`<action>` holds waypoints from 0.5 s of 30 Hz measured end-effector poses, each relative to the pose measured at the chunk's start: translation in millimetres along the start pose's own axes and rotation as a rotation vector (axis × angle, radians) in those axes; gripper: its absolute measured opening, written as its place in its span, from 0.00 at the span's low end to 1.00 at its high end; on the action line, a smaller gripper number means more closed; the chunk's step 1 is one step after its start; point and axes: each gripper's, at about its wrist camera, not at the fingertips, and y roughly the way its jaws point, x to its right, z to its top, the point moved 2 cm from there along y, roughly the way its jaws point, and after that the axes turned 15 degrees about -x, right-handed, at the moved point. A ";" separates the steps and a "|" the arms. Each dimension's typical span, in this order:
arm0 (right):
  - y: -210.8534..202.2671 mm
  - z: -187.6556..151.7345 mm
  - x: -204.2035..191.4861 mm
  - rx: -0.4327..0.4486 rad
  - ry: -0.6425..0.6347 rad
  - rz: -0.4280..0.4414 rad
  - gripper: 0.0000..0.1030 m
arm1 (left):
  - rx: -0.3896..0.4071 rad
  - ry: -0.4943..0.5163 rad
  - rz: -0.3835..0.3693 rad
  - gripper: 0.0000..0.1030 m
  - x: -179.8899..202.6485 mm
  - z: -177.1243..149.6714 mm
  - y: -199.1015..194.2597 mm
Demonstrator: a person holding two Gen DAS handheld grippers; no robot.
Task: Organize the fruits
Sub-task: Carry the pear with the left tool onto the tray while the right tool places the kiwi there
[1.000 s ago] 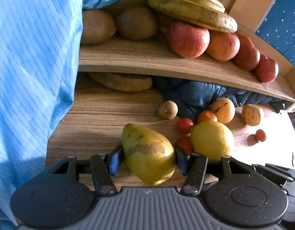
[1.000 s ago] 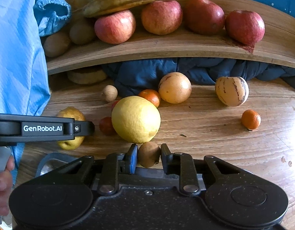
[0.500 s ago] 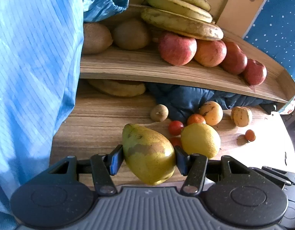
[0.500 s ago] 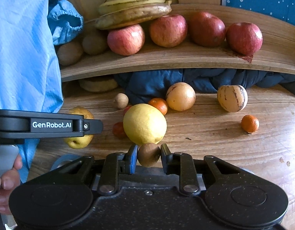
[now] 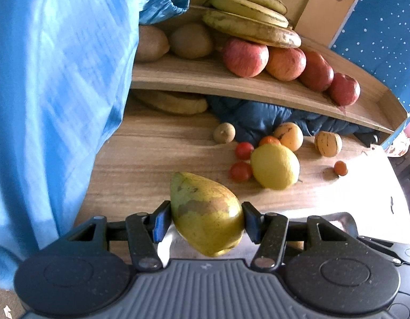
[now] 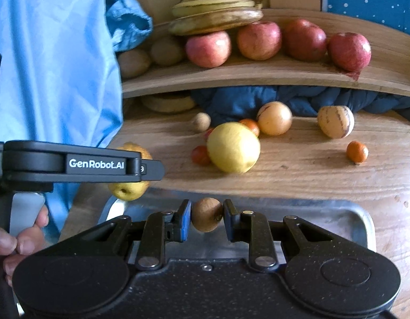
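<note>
Left hand-held gripper [image 5: 206, 219] pinches a yellow-green pear [image 5: 205, 212] across its belly; right hand-held gripper [image 6: 207, 216] pinches a small brown fruit [image 6: 207, 217]; both loads hang clear of the counter [image 6: 298, 170], above the near edge of a metal tray [image 6: 364, 220].

Progress, judged: partly done; shelf [image 6: 258, 74] already carries bananas [image 6: 215, 18], a row of apples [image 6: 259, 40] and kiwis [image 6: 166, 50], grouped by kind; loose on the counter are a lemon [image 6: 232, 147], cherry tomatoes [image 5: 240, 171], two small oranges, two pale striped melons [image 6: 335, 121], one more small brown fruit; another banana lies under the shelf.

Room: blue sleeve [image 5: 58, 93] crowds the left side; shelf lip overhangs the back of the counter; the leftover fruit clusters mid-counter; open wood left of the lemon and at right front.
</note>
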 end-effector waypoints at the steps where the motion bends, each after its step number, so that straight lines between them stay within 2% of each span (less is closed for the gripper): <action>1: -0.5 -3.2 -2.4 -0.004 -0.006 0.007 0.26 | -0.001 0.001 -0.001 0.59 -0.5 -2.8 -1.5; 15: -5.9 -50.8 -24.6 -0.083 -0.123 0.094 0.26 | -0.025 0.023 0.016 0.59 7.9 -43.9 -12.4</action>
